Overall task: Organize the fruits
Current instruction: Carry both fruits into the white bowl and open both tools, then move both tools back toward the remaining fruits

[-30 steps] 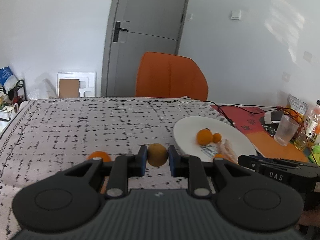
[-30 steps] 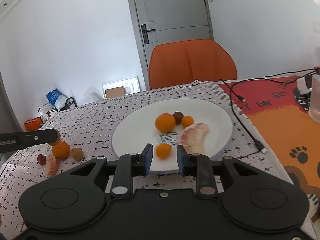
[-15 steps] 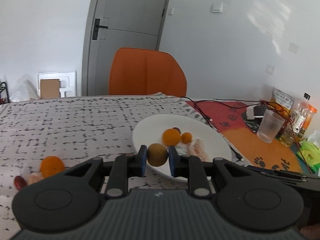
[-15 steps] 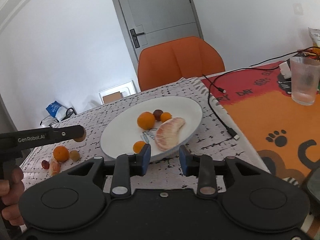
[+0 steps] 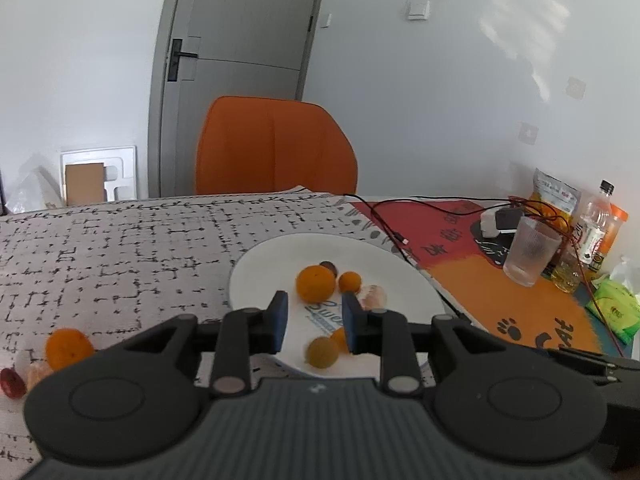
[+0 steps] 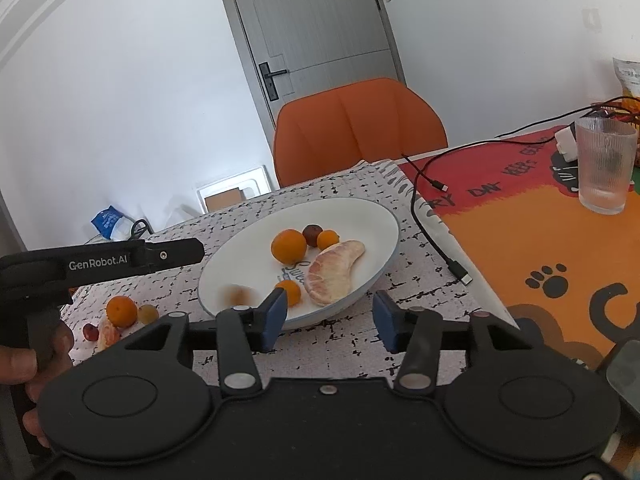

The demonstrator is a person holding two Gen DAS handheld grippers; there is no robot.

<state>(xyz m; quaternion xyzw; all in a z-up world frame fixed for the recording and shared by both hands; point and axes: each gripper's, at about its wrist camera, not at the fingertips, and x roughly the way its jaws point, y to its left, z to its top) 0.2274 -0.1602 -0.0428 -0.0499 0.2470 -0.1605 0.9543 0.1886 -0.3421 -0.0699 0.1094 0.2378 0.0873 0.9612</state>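
Observation:
A white plate holds an orange, a small mandarin, a dark plum, a peeled citrus segment and another small mandarin. A brown-green fruit lies on the plate below my left gripper, which is open above the near rim; it is a blur in the right wrist view. My right gripper is open and empty in front of the plate. The left gripper also shows there.
On the patterned cloth left of the plate lie an orange, a citrus segment, a red fruit and a green-brown fruit. A glass, cables, bottles and an orange chair stand to the right and behind.
My left gripper carried the brown-green fruit over the plate, opened and let it drop onto the plate. My right gripper drew back from the plate and opened wider.

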